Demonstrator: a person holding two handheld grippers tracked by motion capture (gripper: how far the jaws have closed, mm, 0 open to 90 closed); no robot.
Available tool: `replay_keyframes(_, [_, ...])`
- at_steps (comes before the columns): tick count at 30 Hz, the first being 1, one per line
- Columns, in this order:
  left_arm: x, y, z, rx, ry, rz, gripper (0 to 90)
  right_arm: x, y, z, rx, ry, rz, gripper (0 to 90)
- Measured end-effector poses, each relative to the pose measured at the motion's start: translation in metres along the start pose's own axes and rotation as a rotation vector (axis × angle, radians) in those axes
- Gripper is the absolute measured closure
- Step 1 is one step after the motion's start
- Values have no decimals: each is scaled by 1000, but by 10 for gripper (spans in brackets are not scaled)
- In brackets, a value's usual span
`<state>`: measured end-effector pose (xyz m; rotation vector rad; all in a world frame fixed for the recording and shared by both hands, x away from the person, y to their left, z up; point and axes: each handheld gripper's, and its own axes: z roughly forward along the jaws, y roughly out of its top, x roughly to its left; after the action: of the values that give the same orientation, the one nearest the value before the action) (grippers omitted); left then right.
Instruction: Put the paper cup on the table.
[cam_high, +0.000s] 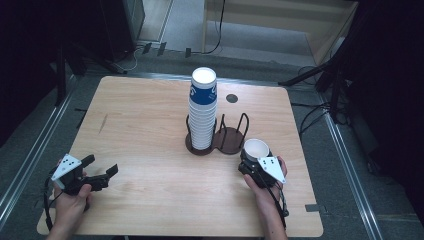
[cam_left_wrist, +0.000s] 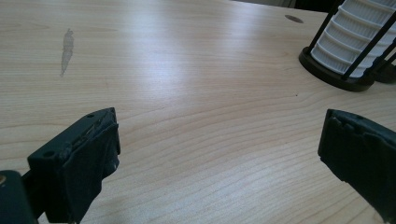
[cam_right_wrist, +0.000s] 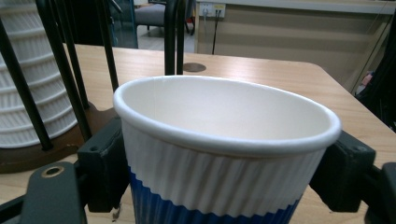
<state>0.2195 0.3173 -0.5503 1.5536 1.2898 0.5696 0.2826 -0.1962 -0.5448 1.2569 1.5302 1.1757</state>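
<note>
Wooden bench (cam_high: 150, 130), dim room behind. Left hand-held gripper (cam_high: 102, 172) near front-left edge, jaws wide apart, empty. Right hand-held gripper (cam_high: 252, 162) clamps upright paper cup (cam_high: 256, 148), mouth up, just front-right of holder (cam_high: 220, 140). Empty holder ring lies just ahead-left of cup; right hand nearer. Cup stack (cam_high: 203, 110) fills left ring.

Dim, bluish overhead lighting; the room around the table (cam_high: 150, 130) falls to near black in the high view. A broad sheen crosses the wood in the left gripper view, where the near tongs (cam_left_wrist: 219, 154) look soft, possibly out of focus. The cup (cam_right_wrist: 224, 154) rim is evenly lit and sharp
</note>
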Motion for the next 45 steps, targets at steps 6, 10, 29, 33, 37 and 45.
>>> replay_keyframes(6, [0, 0, 0, 1, 0, 0, 0, -2, 0, 1, 1, -5, 0, 179])
replay_keyframes(10, [0, 0, 0, 3, -2, 3, 0, -2, 0, 1, 1, -8, -2, 176])
replay_keyframes(29, [-1, -1, 0, 4, -3, 10, 0, -1, 3, -1, 32, 61, -9, 54])
replay_keyframes(33, [-1, 0, 1, 5, -2, 11, 0, -3, 6, -3, 44, 80, -4, 0])
replay_keyframes(37, [-1, 0, 1, 5, -3, 11, 0, -3, 10, -7, 31, 87, -12, 0])
replay_keyframes(45, [-1, 0, 1, 6, -5, 10, 0, -3, 20, -22, -12, 97, -52, 0])
